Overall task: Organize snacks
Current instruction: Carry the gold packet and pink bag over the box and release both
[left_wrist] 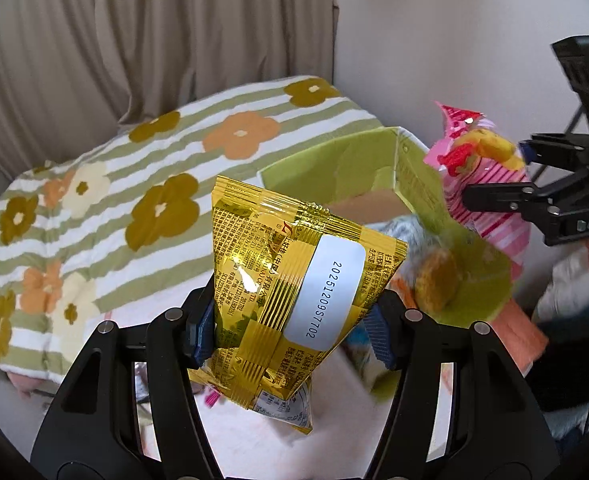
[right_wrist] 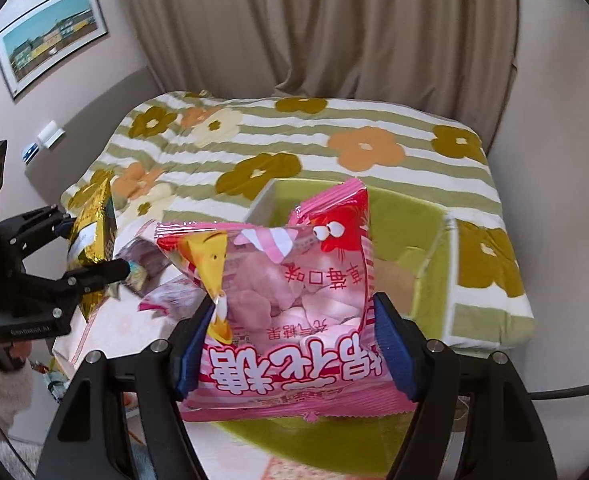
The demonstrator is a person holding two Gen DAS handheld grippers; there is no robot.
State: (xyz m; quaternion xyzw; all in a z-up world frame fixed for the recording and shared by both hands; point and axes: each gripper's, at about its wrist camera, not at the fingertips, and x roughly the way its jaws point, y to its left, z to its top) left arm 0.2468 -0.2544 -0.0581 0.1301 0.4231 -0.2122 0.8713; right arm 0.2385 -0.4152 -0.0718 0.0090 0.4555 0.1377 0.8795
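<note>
Above the green box (right_wrist: 434,232) on the flowered bed (right_wrist: 334,128), your left gripper (left_wrist: 290,320) pinches the gold snack bag (left_wrist: 294,280), your right gripper (right_wrist: 294,344) pinches the pink marshmallow bag (right_wrist: 290,300), neither yet dropped in, with more packets loose beside it.

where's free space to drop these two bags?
Green box: interior looks mostly bare, walled on all sides, flowered quilt behind it. The quilt itself is bare from box to curtain. Crowded: the pink surface left of the box, under the gold bag, holds loose packets. Pink bag hangs before the box.
</note>
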